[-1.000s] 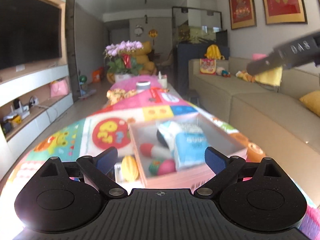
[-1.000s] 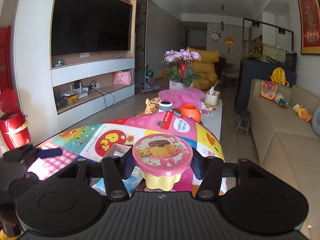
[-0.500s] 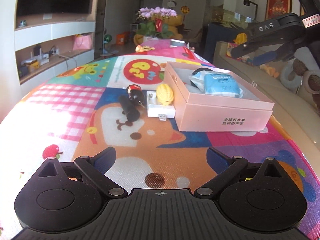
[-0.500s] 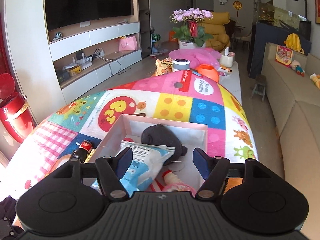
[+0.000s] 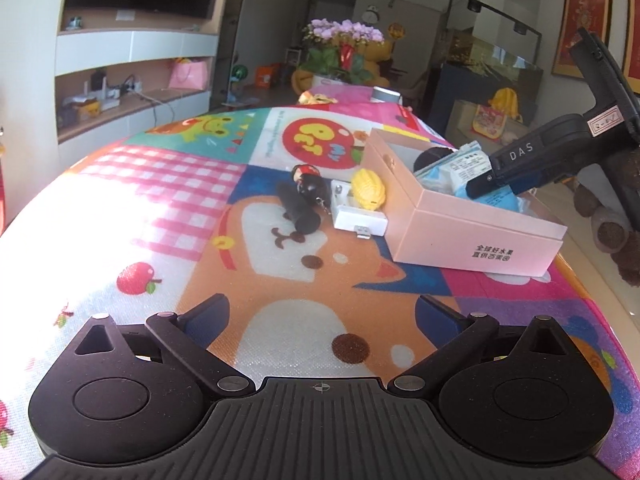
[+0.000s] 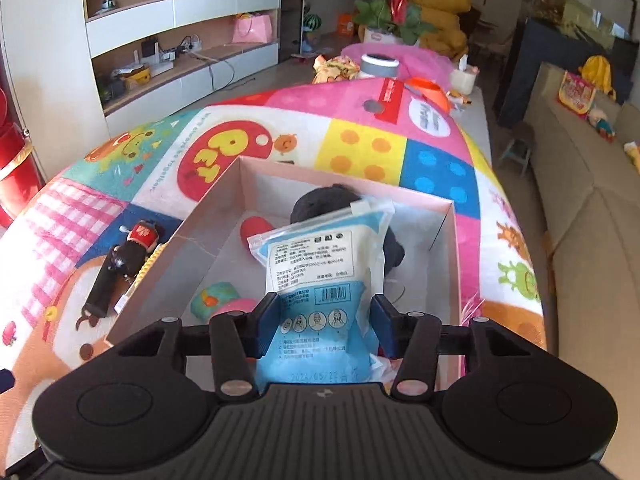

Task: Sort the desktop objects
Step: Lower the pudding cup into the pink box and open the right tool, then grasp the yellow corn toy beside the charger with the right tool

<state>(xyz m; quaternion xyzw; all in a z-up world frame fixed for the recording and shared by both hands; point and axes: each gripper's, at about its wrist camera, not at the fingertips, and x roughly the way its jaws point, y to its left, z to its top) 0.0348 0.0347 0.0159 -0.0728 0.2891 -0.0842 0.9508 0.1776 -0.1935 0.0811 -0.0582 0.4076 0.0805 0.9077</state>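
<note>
A pink box (image 5: 472, 236) stands on the colourful mat; it also shows in the right wrist view (image 6: 448, 248). It holds a blue and white mask packet (image 6: 320, 264), a dark plush (image 6: 320, 204), a red piece (image 6: 256, 228) and a green toy (image 6: 214, 298). My right gripper (image 6: 322, 330) is open, low in the box, its fingers either side of the packet's lower end. My left gripper (image 5: 322, 316) is open and empty, above the mat short of the box. Beside the box lie a yellow toy (image 5: 368, 189), a white adapter (image 5: 358, 218), a black cylinder (image 5: 298, 212) and a small figure (image 5: 308, 180).
A beige sofa (image 6: 580, 216) runs along the right of the table. At the table's far end are a pink cloth (image 6: 400, 56), a grey can (image 6: 378, 65) and an orange bowl (image 6: 428, 88). A TV shelf wall (image 6: 180, 40) stands at the left.
My right gripper let go of the pink-lidded cup it held and dropped into the box over the packet. My left gripper drew back from the box and lowered toward the mat.
</note>
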